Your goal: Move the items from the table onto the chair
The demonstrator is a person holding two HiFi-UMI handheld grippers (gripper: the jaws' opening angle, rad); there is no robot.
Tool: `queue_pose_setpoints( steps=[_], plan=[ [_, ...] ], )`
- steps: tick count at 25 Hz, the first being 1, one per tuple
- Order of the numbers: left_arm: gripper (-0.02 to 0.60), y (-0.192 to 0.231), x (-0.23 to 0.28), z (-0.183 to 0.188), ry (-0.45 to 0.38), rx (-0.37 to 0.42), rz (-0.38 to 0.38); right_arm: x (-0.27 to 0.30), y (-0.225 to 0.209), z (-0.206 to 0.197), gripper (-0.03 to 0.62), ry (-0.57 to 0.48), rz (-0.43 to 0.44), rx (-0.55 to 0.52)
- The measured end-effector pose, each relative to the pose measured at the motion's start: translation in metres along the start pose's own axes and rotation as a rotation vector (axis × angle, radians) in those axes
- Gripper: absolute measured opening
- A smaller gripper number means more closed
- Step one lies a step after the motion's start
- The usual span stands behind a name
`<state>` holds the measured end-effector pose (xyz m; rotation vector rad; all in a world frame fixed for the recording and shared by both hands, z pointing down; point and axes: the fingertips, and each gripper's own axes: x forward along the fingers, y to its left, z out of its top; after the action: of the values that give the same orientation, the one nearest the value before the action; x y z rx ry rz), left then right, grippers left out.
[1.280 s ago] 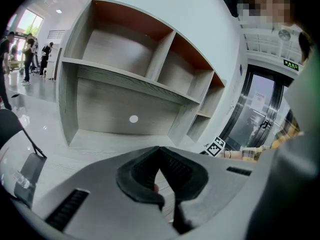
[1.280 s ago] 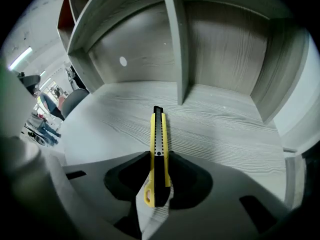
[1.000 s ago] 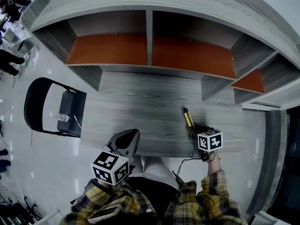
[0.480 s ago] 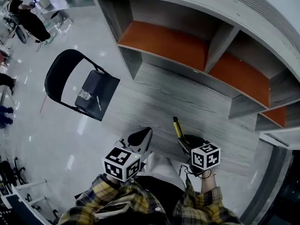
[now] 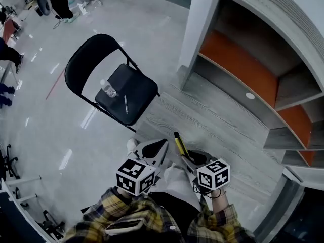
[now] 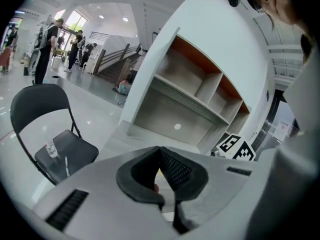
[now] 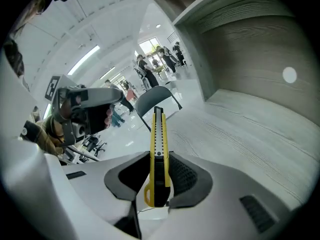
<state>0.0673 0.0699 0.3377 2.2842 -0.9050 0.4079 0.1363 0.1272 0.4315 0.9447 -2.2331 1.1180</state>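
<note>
Right claw (image 7: 159,176) around yellow knife (image 7: 158,139), grip plain only in right gripper view

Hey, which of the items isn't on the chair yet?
The yellow utility knife: it is clamped in the right tongs. The clear bottle and the pen already rest on the black chair seat.

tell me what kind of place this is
Likely a big open workspace or lab hall, not a home: a glossy pale floor mirroring ceiling lights, a built-in grey wood-grain shelf unit with orange backs, a black folding chair, and people standing around further off.
</note>
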Motion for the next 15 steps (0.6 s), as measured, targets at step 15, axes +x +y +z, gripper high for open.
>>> queue_pose_setpoints(
  steps=[15],
  plan=[
    [0.003,0.277,-0.099,0.017,0.015,-0.070,0.122,0.256,0.126,0.122,0.126,-0.052,0.094,0.071]
  ],
)
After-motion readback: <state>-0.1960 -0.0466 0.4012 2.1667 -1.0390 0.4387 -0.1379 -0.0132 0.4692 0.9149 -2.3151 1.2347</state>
